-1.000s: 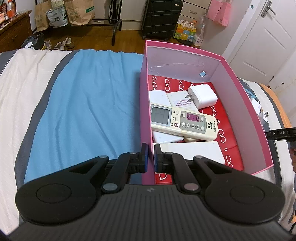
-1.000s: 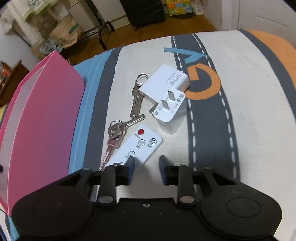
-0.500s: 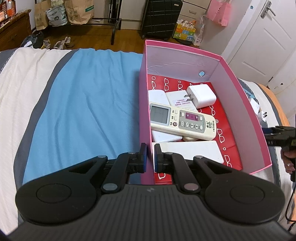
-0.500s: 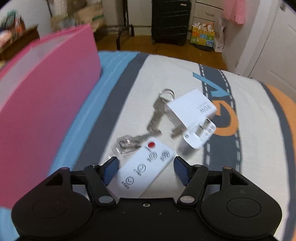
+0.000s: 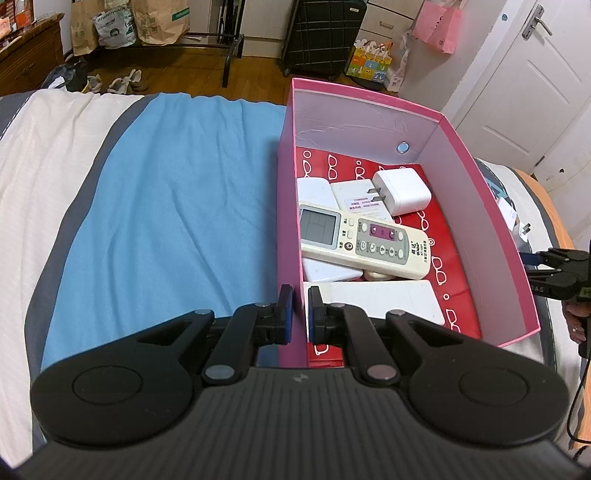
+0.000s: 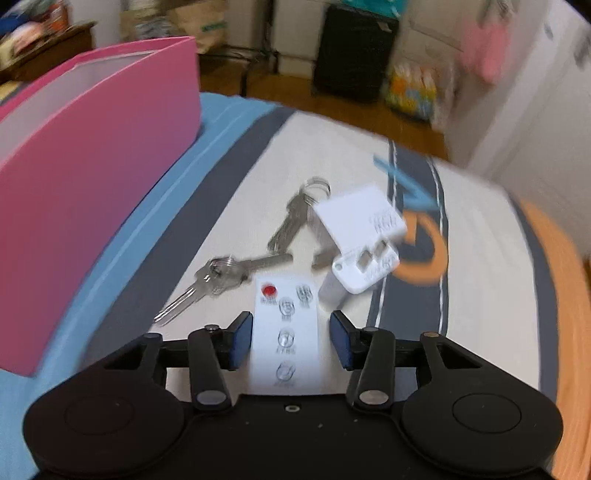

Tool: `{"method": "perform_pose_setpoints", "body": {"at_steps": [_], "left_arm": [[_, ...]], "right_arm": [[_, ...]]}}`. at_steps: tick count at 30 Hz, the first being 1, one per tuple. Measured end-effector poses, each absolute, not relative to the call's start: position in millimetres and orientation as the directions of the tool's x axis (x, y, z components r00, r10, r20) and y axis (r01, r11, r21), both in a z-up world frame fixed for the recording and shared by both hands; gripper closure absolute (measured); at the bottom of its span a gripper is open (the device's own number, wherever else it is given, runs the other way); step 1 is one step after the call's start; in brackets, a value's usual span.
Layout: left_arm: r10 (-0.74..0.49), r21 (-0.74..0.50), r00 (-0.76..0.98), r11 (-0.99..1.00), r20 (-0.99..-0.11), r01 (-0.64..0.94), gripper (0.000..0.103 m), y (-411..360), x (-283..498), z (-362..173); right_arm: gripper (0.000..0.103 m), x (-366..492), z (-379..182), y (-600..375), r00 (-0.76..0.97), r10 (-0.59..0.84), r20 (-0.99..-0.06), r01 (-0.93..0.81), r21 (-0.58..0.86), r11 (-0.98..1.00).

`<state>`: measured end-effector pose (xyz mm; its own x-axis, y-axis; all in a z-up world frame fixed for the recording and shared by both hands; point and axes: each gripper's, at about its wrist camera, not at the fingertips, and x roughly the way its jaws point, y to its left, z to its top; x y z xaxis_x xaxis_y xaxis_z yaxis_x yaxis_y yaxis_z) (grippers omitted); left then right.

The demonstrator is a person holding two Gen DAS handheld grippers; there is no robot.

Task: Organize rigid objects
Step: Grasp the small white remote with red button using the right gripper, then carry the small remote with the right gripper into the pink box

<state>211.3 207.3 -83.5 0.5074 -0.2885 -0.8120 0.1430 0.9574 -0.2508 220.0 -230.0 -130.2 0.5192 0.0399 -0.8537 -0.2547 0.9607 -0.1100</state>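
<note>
My left gripper [image 5: 299, 314] is shut on the near left wall of the pink box [image 5: 287, 206]. Inside the box lie a cream air-conditioner remote [image 5: 364, 240], a white charger [image 5: 402, 190] and several flat white devices. My right gripper [image 6: 291, 339] is open, its jaws on either side of a small white remote with a red button [image 6: 286, 332] that lies on the bed. Just beyond lie two sets of keys [image 6: 221, 275] and a white 90W charger [image 6: 360, 236]. The box also shows at the left in the right wrist view [image 6: 92, 155]. The right gripper shows at the right edge of the left wrist view [image 5: 554, 273].
The bed has a blue, grey and cream striped cover [image 5: 166, 203] with an orange and blue print [image 6: 424, 258]. Beyond the bed are a wooden floor, a black suitcase [image 5: 319, 37], paper bags [image 5: 159, 18] and a white door [image 5: 524, 81].
My right gripper has opened wider and moved forward and lower, so the small white remote now lies between its jaws. The left gripper has kept its hold on the box wall.
</note>
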Motion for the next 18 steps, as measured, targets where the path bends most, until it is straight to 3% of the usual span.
{"method": "perform_pose_setpoints", "body": {"at_steps": [11,18], "left_arm": [[-0.277,-0.240,0.515,0.961,-0.811,0.138,0.096,204,209,-82],[-0.275,-0.243,0.516,0.961,-0.811,0.131,0.097,206,209,-83]], "right_arm": [[0.060,186,-74,-218,0.636,0.106,-0.765,-0.250,-0.074,0.966],[0.060,166,-5,-171,0.668,0.340,-0.662,-0.434,0.024,0.901]]}}
